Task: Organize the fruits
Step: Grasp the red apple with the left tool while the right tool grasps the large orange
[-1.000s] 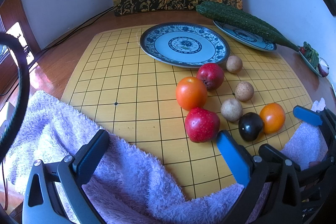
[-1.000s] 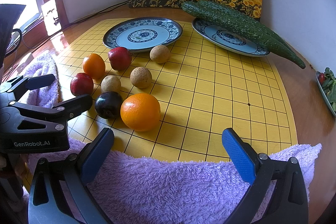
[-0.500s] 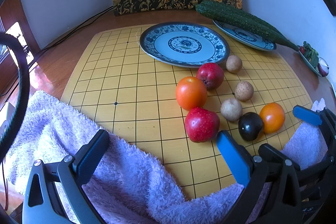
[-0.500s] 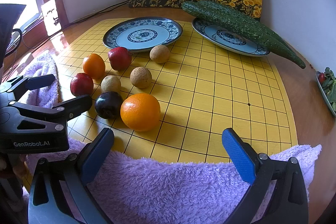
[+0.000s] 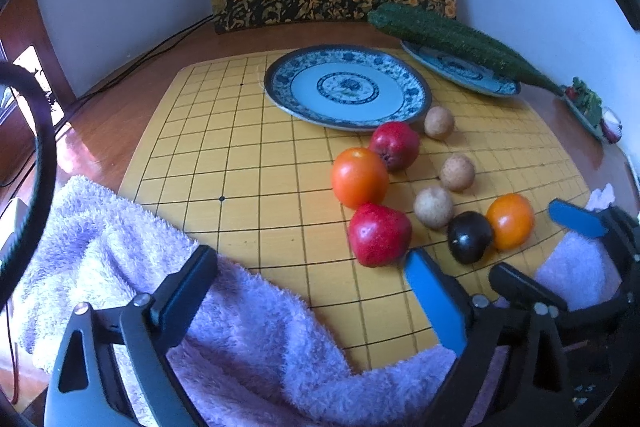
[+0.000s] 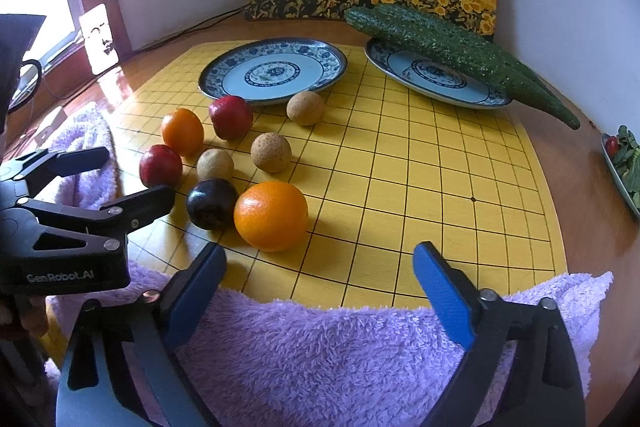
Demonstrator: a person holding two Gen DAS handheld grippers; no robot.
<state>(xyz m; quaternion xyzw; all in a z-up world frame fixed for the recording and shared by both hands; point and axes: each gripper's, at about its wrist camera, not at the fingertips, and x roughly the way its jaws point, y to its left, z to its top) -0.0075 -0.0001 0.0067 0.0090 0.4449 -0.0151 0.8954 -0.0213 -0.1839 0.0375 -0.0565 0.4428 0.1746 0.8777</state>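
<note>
Left wrist view: left gripper (image 5: 312,291) spread wide, holding nothing, low over the purple towel (image 5: 240,327). Just ahead of the right-hand finger, a red apple (image 5: 378,234); beyond it an orange (image 5: 359,177), a second red apple (image 5: 394,145), three brown fruits and a dark plum (image 5: 469,237) — all loose on the yellow grid board (image 5: 240,167). Empty blue-patterned plate (image 5: 346,91) farther ahead.

Right wrist view: right gripper (image 6: 320,291) equally wide and empty, with the big orange (image 6: 271,215) just ahead of the left-hand finger. Cucumbers (image 6: 452,53) across the far plate (image 6: 436,79), ahead and right.

Probably best to start with the nearest fruit: centre it between the fingers, close gently at its widest part, lift clear of its neighbours — then set down inside the plate's rim to prevent rolling.
</note>
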